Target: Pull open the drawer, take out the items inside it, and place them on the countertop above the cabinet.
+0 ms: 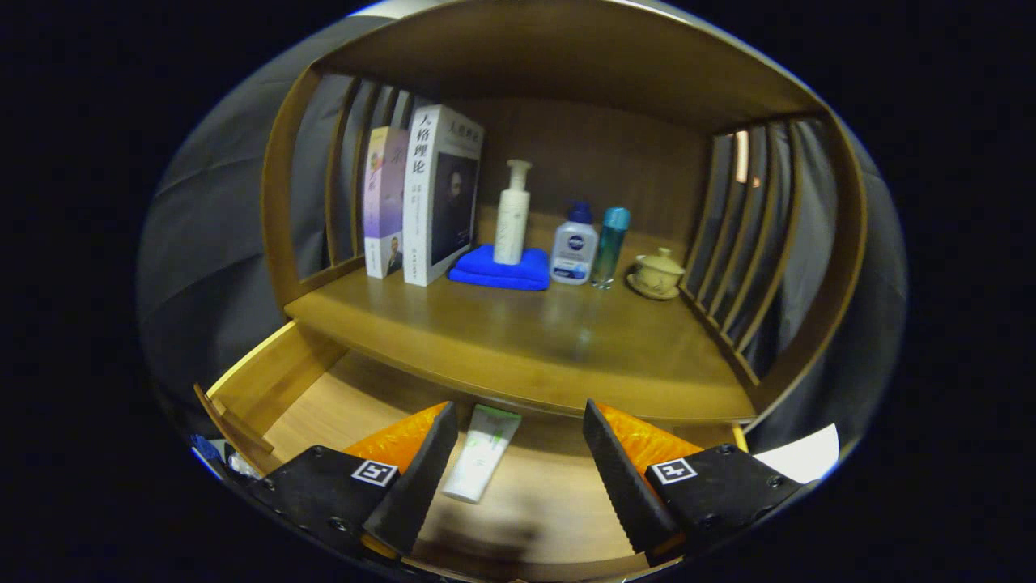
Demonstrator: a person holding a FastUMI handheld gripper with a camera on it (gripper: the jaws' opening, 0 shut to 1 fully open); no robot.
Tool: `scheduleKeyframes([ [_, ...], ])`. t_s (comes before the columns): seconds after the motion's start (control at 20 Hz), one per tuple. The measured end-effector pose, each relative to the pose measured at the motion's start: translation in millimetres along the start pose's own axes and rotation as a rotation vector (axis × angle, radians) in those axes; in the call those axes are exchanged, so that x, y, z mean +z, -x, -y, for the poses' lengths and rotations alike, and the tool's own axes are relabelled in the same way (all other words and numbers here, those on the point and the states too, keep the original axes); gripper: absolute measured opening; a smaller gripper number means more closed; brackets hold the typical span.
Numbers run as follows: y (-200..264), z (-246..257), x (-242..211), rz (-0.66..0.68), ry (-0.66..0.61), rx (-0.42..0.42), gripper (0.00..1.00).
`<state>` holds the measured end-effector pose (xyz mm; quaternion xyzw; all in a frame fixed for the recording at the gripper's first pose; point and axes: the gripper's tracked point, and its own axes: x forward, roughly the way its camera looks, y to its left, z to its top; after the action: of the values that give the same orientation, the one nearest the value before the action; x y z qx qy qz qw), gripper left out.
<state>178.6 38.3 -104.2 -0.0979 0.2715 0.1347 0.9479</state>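
Drawer [267,389] open, tube [483,453] inside between spread fingers [421,478]

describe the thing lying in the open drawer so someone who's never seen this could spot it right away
Below the wooden countertop, the drawer is pulled open. On its floor, between the open gripper fingers, lies a white tube with a green end. Unlike the bottles standing on the countertop, it lies flat.
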Motion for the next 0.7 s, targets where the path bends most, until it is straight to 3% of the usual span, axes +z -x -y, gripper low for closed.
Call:
scheduleKeyframes([
  [0.2, -28, -15, -23, -0.189, 0.085, 0.06, 0.98],
  [0.3, -31, -26, -41, -0.299, 0.092, 0.129, 0.98],
  [0.45, -37, -17, -59, -0.387, 0.133, 0.118, 0.97],
  [0.7, -49, -20, -89, -0.579, 0.08, 0.126, 0.97],
])
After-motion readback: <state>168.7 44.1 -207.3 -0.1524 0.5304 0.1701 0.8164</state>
